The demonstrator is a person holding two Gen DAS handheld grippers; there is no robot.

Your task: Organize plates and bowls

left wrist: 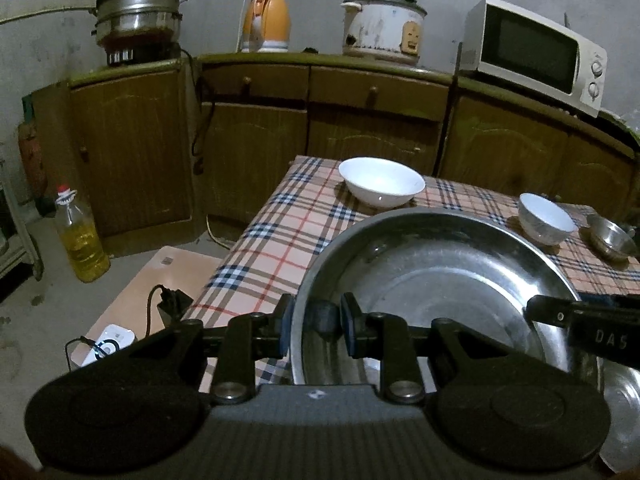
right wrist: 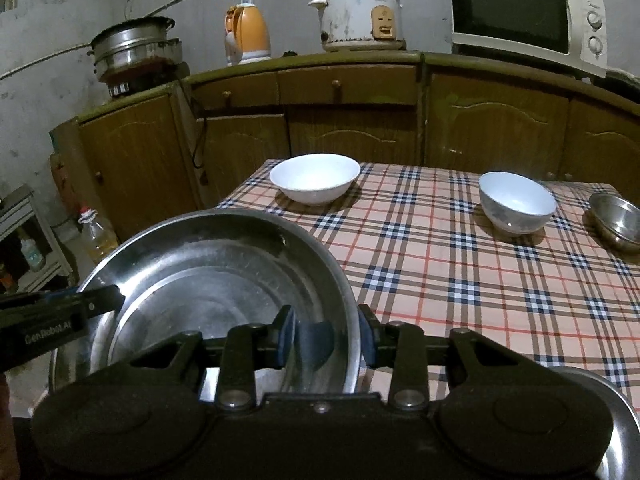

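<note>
A large steel plate (left wrist: 448, 272) (right wrist: 216, 268) is held above the plaid table (left wrist: 288, 236) (right wrist: 440, 280) by both grippers. My left gripper (left wrist: 318, 320) is shut on its left rim; it shows in the right wrist view (right wrist: 104, 300) too. My right gripper (right wrist: 328, 336) is shut on its right rim and shows in the left wrist view (left wrist: 544, 308). A wide white bowl (left wrist: 381, 182) (right wrist: 315, 178), a smaller white bowl (left wrist: 546, 218) (right wrist: 516, 202) and a small steel bowl (left wrist: 610, 236) (right wrist: 618, 220) stand farther back. Another steel plate (left wrist: 622, 412) (right wrist: 624, 428) lies near the front right.
Brown cabinets (left wrist: 248, 140) stand behind the table, bearing a steel pot (left wrist: 138, 14), an orange kettle (left wrist: 266, 20), a rice cooker (left wrist: 382, 24) and a microwave (left wrist: 536, 50). An oil bottle (left wrist: 80, 236) stands on the floor at left. A low board (left wrist: 160, 280) with a white device lies beside the table.
</note>
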